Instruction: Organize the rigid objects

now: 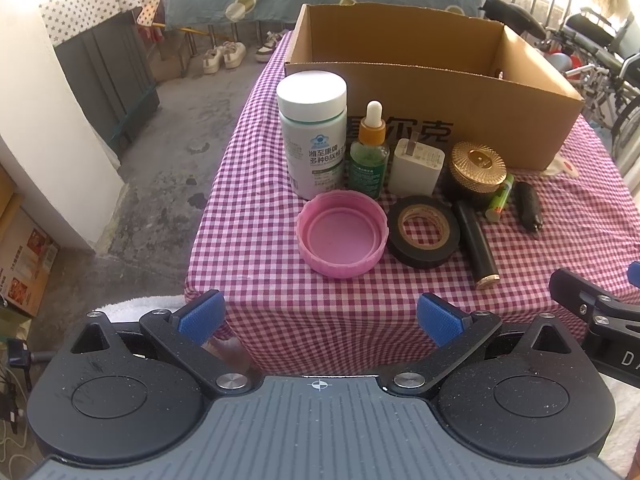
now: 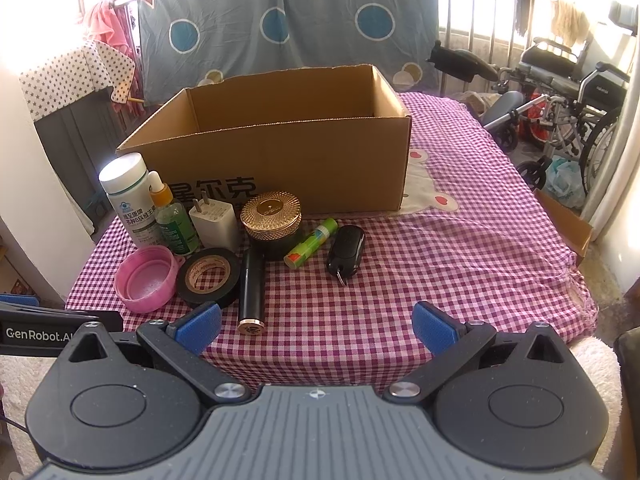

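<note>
Left wrist view: our left tongs [image 1: 320, 320] hang apart with nothing between them, short of the near edge of the worktop [image 1: 280, 280], which wears a pink checked cloth. On it we see a cardboard box [image 1: 440, 120], open at the top, standing at the back. In front of the box stand a white bottle [image 1: 313, 136], a dropper bottle [image 1: 370, 152], a white charger plug [image 1: 416, 166] and a gold-lidded jar [image 1: 478, 170], in a row, close together. Nearer to us lie a pink lid [image 1: 342, 234], rim up, and a roll of black tape [image 1: 423, 231] just beside it. A black tube [image 1: 478, 246] lies to the right of the tape, with a green stick [image 1: 499, 198] and a black car key [image 1: 528, 206] further right.

From the right wrist view, our right tongs [image 2: 316, 326] are likewise apart and hold nothing, hovering over the near part of the cloth, with the car key [image 2: 346, 252] ahead of them and the left gripper's body at the left edge.
</note>
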Tool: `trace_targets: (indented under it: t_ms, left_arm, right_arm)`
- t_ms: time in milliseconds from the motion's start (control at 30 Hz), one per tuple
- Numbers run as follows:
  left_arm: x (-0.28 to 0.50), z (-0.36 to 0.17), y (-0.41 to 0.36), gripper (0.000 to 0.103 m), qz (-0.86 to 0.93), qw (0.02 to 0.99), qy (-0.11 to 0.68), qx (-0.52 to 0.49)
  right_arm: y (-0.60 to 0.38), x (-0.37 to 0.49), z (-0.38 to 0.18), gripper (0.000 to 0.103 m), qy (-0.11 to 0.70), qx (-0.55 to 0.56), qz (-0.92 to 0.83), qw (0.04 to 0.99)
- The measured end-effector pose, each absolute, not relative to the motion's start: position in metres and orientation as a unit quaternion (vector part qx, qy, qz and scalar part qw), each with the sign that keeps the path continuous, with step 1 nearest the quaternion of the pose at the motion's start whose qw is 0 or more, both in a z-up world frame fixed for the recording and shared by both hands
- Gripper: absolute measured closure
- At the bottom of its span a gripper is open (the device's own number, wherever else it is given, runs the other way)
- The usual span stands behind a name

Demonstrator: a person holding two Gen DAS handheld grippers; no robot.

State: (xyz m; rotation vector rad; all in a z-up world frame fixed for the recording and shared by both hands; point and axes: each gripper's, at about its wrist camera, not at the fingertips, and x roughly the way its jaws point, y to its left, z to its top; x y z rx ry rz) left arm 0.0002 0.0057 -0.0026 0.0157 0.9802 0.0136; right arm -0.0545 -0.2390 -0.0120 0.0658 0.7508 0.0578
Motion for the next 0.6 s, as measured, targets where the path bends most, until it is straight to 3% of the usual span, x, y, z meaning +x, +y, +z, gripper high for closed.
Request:
trace_targets:
  t_ms: [600]
  left_arm:
    - [0.0,-0.0022,0.007,0.0,0.012,0.881,0.474,0.012]
  right_arm:
    - [-0.2384,-0.0536,-0.0128,0.0,0.368,0.03,0.03,0.929]
